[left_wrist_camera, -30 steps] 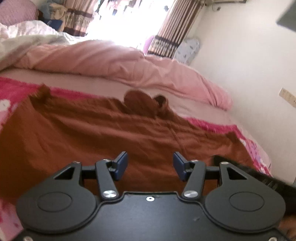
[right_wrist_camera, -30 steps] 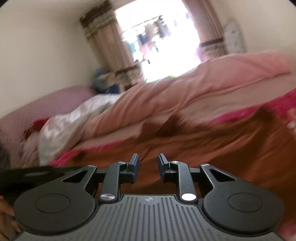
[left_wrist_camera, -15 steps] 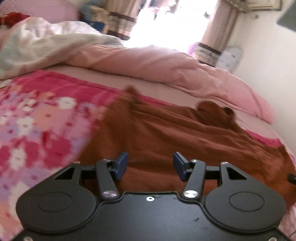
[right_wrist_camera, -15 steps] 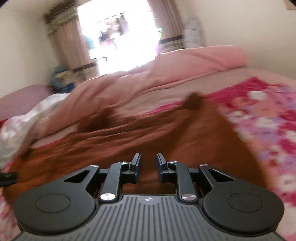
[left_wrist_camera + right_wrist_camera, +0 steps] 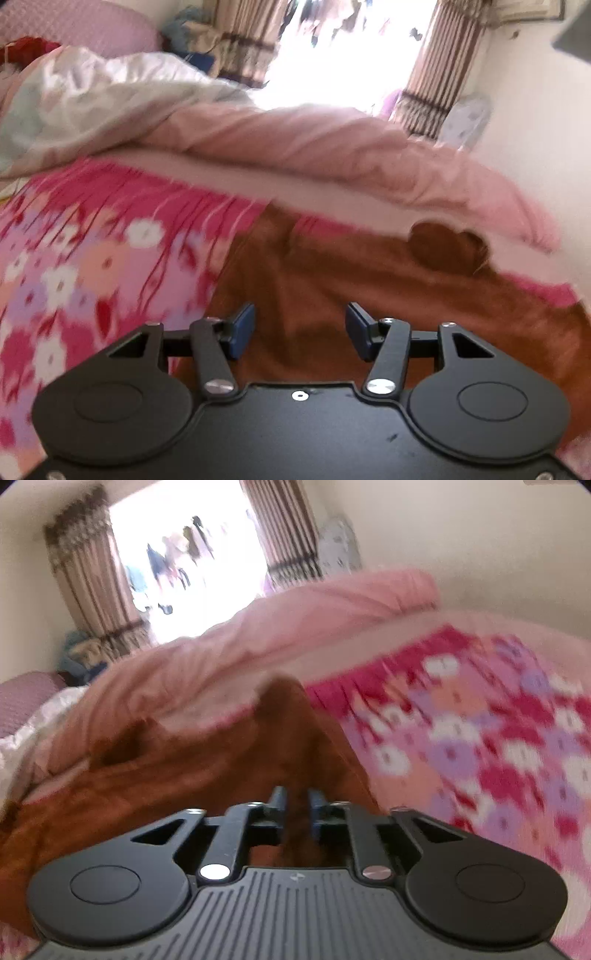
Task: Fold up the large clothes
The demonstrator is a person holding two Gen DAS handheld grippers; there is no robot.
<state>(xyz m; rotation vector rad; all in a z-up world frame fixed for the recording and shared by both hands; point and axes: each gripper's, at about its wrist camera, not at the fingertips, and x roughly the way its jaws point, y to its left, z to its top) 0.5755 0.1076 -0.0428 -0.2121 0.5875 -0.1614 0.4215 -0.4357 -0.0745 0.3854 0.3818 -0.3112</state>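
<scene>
Left wrist view showed the brown garment point(image 5: 332, 288) spread flat on the flowered bed cover point(image 5: 74, 266) for folding, the left gripper point(image 5: 299, 328) released over its edge, while the right gripper point(image 5: 295, 808), nearly clenched, was opening, empty.

One brown garment point(image 5: 332, 295), one floral blanket point(image 5: 92, 266), one pink quilt point(image 5: 314, 147), two curtains point(image 5: 85, 583).
</scene>
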